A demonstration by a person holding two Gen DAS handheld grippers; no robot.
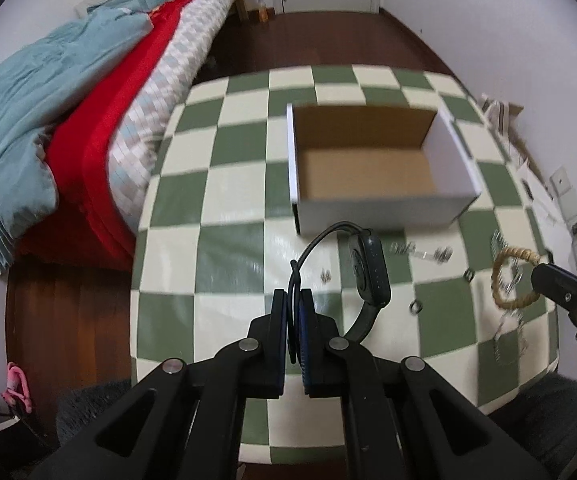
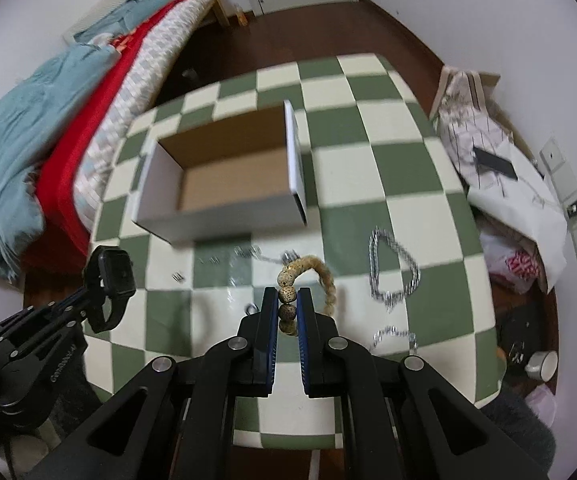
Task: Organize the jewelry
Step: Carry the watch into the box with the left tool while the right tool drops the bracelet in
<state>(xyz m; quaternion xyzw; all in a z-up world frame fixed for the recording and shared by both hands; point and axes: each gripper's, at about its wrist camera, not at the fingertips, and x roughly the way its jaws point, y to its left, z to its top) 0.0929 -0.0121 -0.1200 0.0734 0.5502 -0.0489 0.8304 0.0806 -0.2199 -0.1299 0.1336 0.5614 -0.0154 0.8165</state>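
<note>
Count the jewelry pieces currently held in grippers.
2. The black watch hangs by its strap from the left gripper; the beaded bracelet is pinched in the right gripper. Chains and small pieces lie loose on the table.

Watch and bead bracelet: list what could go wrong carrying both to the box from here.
1. The left gripper pinches the black watch only by its thin strap, so the heavy face could swing or slip out.
2. The right gripper holds the bead bracelet by a bead or two; round beads may roll free.
3. The silver chain and small pieces lie on the checkered table beneath; a low pass might drag them.
</note>
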